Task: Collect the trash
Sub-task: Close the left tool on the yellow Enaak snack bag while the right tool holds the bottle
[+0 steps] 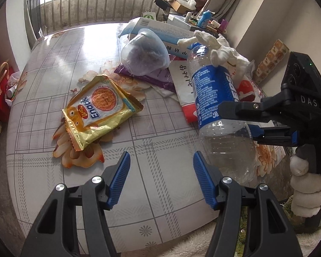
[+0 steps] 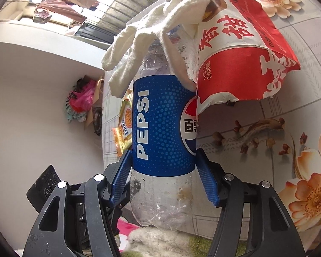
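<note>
My right gripper (image 2: 163,171) is shut on an empty Pepsi bottle (image 2: 163,126) and holds it off the table; the bottle also shows in the left wrist view (image 1: 216,98) with the right gripper (image 1: 241,120) clamped on its middle. A white glove (image 2: 160,27) drapes over the bottle's top. A red and white paper bag (image 2: 241,60) touches the bottle's side. My left gripper (image 1: 161,171) is open and empty above the table's near part. A yellow snack wrapper (image 1: 100,107) lies flat to its upper left. A clear plastic bowl (image 1: 145,52) lies upturned on a purple wrapper (image 1: 154,79).
The floral table cloth (image 1: 53,85) covers the table. A blue and white box (image 1: 160,30) and clutter sit at the far side. A red bag (image 1: 0,94) stands on the floor at left. A wall (image 1: 263,21) runs along the right.
</note>
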`<state>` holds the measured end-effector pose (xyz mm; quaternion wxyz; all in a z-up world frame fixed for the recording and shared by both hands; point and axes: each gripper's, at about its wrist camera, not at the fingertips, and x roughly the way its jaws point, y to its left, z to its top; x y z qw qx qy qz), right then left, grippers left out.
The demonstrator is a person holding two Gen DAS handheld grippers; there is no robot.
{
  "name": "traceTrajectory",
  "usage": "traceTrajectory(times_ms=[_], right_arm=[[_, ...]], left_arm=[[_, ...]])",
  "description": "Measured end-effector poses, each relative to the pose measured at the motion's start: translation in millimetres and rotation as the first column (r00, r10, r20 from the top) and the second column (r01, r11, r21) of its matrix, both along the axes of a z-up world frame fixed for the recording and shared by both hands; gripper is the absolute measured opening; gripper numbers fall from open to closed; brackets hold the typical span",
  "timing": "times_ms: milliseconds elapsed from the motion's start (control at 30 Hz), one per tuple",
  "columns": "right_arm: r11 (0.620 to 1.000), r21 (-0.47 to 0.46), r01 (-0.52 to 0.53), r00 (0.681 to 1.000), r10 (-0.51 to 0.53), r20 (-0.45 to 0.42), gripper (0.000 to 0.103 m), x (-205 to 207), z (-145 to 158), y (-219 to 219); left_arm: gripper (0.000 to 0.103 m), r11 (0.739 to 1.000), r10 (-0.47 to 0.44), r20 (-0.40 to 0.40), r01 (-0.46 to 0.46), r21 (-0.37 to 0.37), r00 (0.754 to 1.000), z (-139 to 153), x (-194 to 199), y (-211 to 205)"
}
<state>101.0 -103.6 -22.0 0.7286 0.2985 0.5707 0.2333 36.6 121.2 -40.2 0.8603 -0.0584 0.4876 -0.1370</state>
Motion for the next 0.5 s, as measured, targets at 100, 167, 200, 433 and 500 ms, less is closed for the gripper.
traceTrajectory(times_ms=[100, 167, 200, 433, 500], right_arm=[[1.000, -0.003, 0.011, 1.000, -0.011, 0.014, 0.064, -1, 2, -1], [1.000, -0.010, 0.017, 1.000, -0.017, 0.021, 0.066, 0, 6, 1], [1.000, -0.011, 0.018, 1.000, -0.018, 0.023, 0.068, 2, 6, 2], [0.999, -0.025, 0.040, 0.999, -0.039, 0.018, 0.068, 13, 1, 31], [0.999, -0.027, 0.039, 0.999, -0.038, 0.020, 0.064, 13, -1, 33]], left_arm=[[0.059, 1.000, 0.000, -0.002, 0.000, 0.006, 1.000, -3, -1, -2], [0.059, 1.000, -0.001, -0.005, 0.001, 0.004, 1.000, -3, -1, -2], [0.059, 1.000, -0.002, -0.005, 0.002, 0.005, 1.000, -4, -1, -2], [0.059, 1.000, -0.013, -0.007, 0.013, 0.012, 1.000, -9, -2, -8], [0.059, 1.000, -0.016, -0.006, 0.016, 0.014, 1.000, -10, -2, -10]])
